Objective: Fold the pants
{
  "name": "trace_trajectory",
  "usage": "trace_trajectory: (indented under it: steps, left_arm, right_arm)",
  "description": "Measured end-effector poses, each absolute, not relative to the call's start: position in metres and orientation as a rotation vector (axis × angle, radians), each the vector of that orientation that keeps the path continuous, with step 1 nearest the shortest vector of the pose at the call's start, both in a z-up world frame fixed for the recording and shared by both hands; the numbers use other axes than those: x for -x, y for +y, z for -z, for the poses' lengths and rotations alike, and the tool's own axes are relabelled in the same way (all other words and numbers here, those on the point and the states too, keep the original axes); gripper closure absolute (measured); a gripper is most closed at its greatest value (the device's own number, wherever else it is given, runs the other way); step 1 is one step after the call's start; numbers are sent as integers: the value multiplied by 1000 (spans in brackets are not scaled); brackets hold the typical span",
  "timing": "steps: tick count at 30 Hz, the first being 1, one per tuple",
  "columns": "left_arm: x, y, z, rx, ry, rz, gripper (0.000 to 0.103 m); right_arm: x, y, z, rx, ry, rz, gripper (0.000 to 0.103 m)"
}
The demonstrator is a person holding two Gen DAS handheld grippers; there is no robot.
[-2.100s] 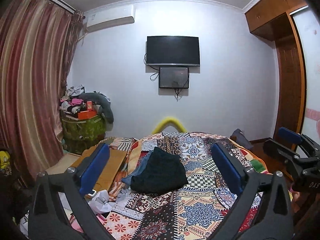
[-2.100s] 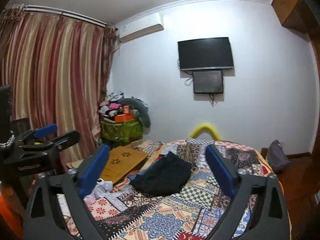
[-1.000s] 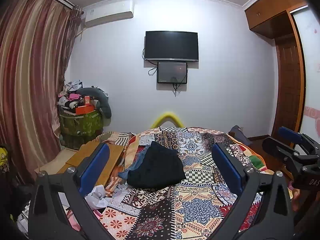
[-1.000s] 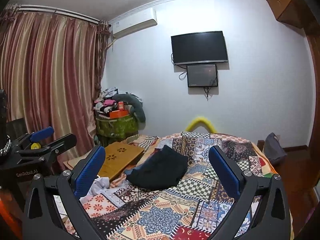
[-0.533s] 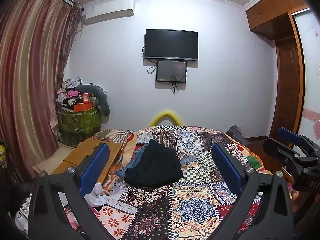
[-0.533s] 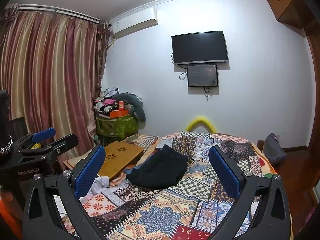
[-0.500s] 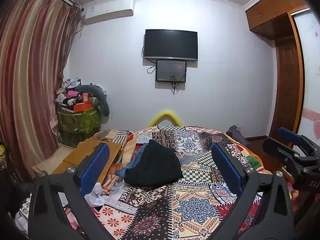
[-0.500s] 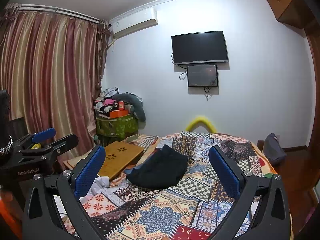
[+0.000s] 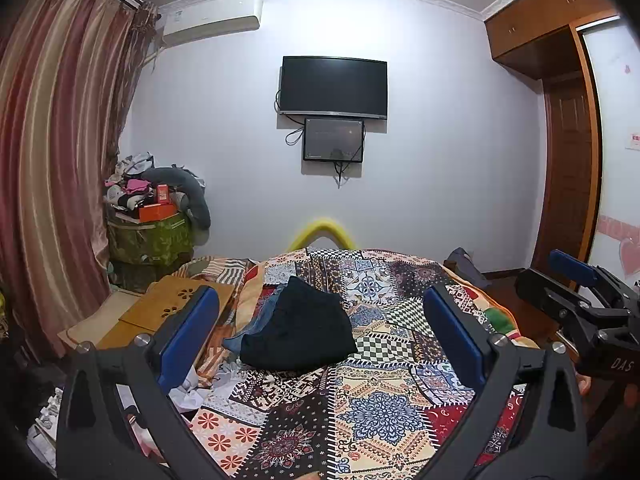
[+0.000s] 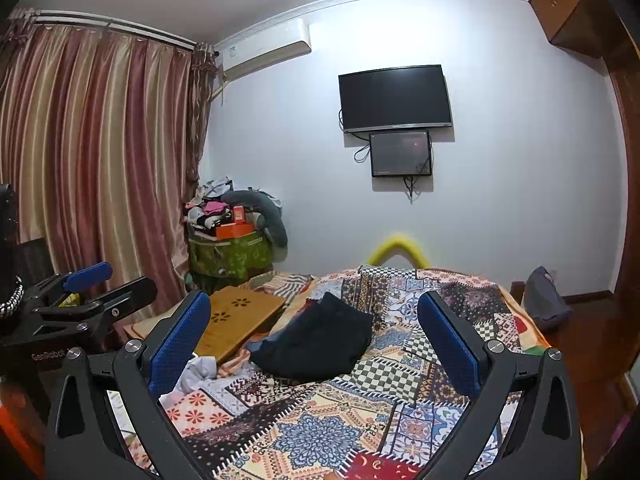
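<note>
On the bed (image 9: 384, 412), dark pants (image 9: 300, 332) are seen crumpled. Both the left hand-held gripper (image 9: 320, 332) and the right hand-held gripper (image 10: 314, 338) are held wide open and empty above it.

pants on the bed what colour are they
Black pants, clearest in the left wrist view.

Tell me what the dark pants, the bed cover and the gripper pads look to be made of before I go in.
Dark pants: soft matte fabric, likely cotton or knit; they slump in loose folds.
Bed cover: printed woven cloth, patchwork pattern, matte, lying flat.
Left gripper pads: blue, seemingly rubber; on the right gripper pad a fine dimpled texture shows. Both grippers are open.
</note>
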State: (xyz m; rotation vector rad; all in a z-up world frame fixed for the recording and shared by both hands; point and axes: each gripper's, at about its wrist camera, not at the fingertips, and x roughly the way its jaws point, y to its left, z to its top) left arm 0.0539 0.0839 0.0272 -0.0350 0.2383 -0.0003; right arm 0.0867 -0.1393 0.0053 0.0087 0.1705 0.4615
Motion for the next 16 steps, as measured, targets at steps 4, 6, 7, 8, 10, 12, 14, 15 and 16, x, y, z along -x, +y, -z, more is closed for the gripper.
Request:
trace_trajectory:
  steps: [4, 6, 7, 8, 10, 12, 14, 15, 16]
  left_arm:
    - [-55, 85, -26, 37, 251, 8, 0]
    - [-55, 84, -26, 36, 250, 5, 0]
    - [-55, 84, -26, 36, 248, 3, 0]
    - [-55, 85, -26, 37, 247, 2, 0]
    - [-55, 86, -25, 41, 250, 7, 0]
    - [-55, 86, -25, 43, 253, 12, 0]
    - [-56, 87, -24, 44, 257, 9, 0]
    - [-56, 87, -23, 45, 258, 6, 0]
    - [-57, 88, -22, 46, 260, 2, 0]
  right_arm:
    - [-86, -139, -5, -9, 171, -460, 0]
    - [-86, -139, -5, -6, 174, -461, 0]
    - [-86, -139, -5, -5, 175, -460, 0]
    - [-86, -139, -4, -3, 174, -460, 0]
    - [-86, -138, -5, -1, 175, -461, 0]
    - [-85, -137, -4, 1, 177, -463, 0]
    - [-86, -137, -4, 2, 180, -464, 0]
    - [-86, -136, -3, 2, 181, -466, 0]
    - [-86, -136, -3, 3, 182, -467, 0]
